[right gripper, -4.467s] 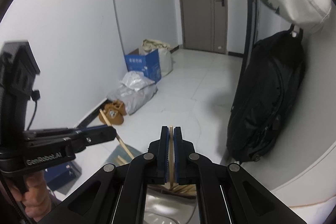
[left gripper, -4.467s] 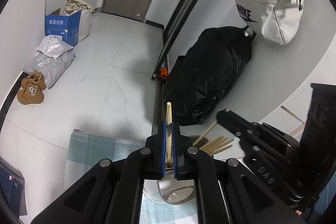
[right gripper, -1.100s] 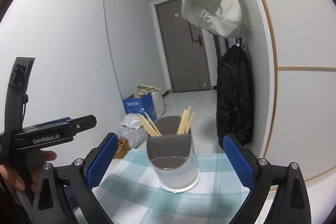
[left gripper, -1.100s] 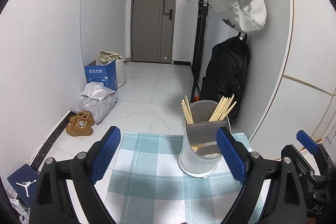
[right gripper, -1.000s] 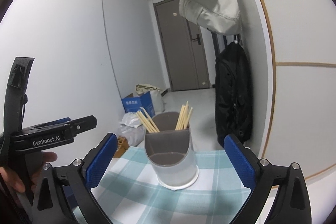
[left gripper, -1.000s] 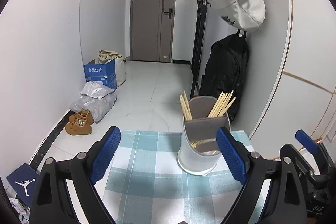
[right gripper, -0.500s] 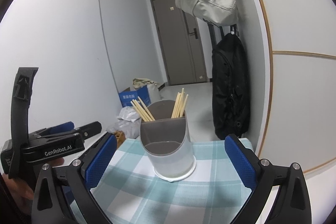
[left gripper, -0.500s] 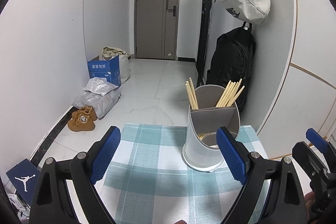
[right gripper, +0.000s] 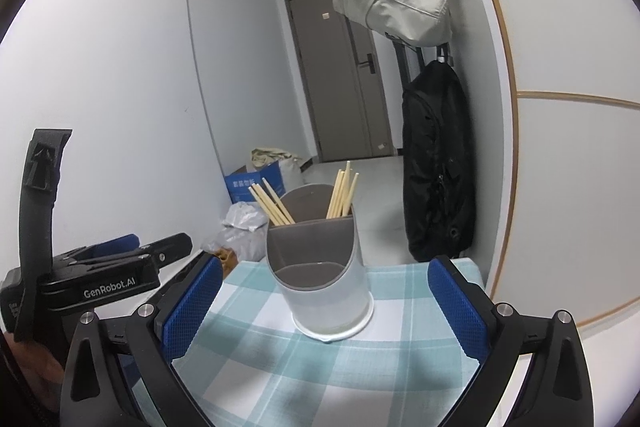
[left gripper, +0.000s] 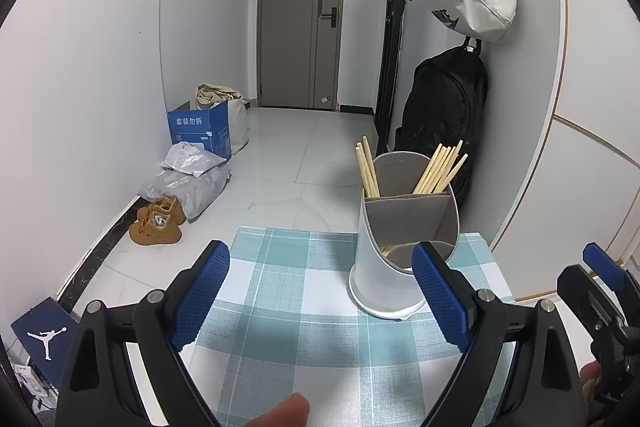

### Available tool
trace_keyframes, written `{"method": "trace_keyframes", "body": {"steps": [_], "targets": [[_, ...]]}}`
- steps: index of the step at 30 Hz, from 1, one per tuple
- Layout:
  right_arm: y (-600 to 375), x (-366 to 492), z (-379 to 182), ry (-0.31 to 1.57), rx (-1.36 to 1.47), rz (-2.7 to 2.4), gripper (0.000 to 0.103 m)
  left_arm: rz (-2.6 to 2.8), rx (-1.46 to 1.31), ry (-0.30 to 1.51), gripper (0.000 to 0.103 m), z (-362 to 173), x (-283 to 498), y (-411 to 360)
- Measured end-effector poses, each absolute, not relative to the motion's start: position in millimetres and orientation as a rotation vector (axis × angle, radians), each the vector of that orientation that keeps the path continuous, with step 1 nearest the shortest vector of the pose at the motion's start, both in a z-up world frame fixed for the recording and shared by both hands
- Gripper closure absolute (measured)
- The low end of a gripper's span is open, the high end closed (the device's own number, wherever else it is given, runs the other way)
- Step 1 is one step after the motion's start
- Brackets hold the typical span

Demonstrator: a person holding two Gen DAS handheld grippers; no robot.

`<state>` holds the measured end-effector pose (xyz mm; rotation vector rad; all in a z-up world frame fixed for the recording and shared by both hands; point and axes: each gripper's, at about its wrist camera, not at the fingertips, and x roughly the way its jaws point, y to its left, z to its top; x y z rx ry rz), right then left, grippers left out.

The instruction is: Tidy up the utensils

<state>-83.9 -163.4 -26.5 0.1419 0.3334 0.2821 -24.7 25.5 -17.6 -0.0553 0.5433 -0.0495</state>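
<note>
My left gripper (left gripper: 320,303) is wide open and empty; the utensil holder (left gripper: 404,239) sits ahead and right of its centreline, near the right pad. My right gripper (right gripper: 324,311) is also wide and empty, with the holder dead centre between the pads, so it's better lined up. Chopsticks (right gripper: 272,207) stand near-upright, fanned out in both far compartments.

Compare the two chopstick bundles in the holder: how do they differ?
The left bundle of chopsticks is smaller, only a few sticks, and leans left. The right bundle of chopsticks has more sticks, fans out, and leans right. Each sits in its own rear compartment of the utensil holder. Both are plain light wood, standing with their ends above the rim.
</note>
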Motion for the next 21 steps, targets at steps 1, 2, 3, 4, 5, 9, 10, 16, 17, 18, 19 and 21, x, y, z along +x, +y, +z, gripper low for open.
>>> {"method": "trace_keyframes", "body": {"steps": [1, 2, 3, 4, 5, 9, 10, 16, 17, 18, 19, 21], "targets": [[-163.5, -84.0, -26.7, 0.334, 0.142, 0.281, 0.0, -0.049, -0.056, 0.542, 0.013, -17.7, -25.2, 25.4], [-163.9, -84.2, -26.9, 0.333, 0.143, 0.28, 0.0, -0.046, -0.057, 0.538, 0.013, -17.6, -25.7, 25.3], [-164.3, -84.5, -27.1, 0.334, 0.146, 0.279, 0.0, -0.045, -0.057, 0.537, 0.013, -17.7, -25.7, 25.7], [-164.6, -84.4, -27.3, 0.335, 0.149, 0.279, 0.0, -0.044, -0.057, 0.537, 0.013, -18.0, -25.5, 25.8], [-164.6, -84.3, -27.2, 0.336, 0.151, 0.278, 0.0, -0.044, -0.058, 0.539, 0.013, -18.6, -25.2, 26.1], [-164.1, -84.6, -27.1, 0.336, 0.15, 0.278, 0.0, -0.046, -0.064, 0.552, 0.013, -21.3, -24.0, 27.6], [-163.9, -84.7, -27.1, 0.337, 0.15, 0.277, 0.0, -0.047, -0.064, 0.556, 0.013, -22.0, -23.4, 27.6], [-164.1, -85.0, -26.5, 0.337, 0.139, 0.273, 0.0, -0.041, -0.079, 0.551, 0.013, -22.9, -23.7, 29.4], [-164.0, -85.2, -26.6, 0.336, 0.137, 0.273, 0.0, -0.04, -0.081, 0.551, 0.013, -22.9, -23.7, 30.0], [-163.8, -85.4, -26.8, 0.335, 0.135, 0.272, 0.0, -0.035, -0.08, 0.549, 0.013, -22.8, -23.8, 30.1], [-163.6, -85.3, -27.1, 0.336, 0.132, 0.271, 0.0, -0.038, -0.08, 0.55, 0.013, -22.9, -24.2, 30.5], [-163.7, -84.8, -27.7, 0.339, 0.13, 0.269, 0.0, -0.04, -0.083, 0.554, 0.013, -22.9, -24.3, 31.1]]}}
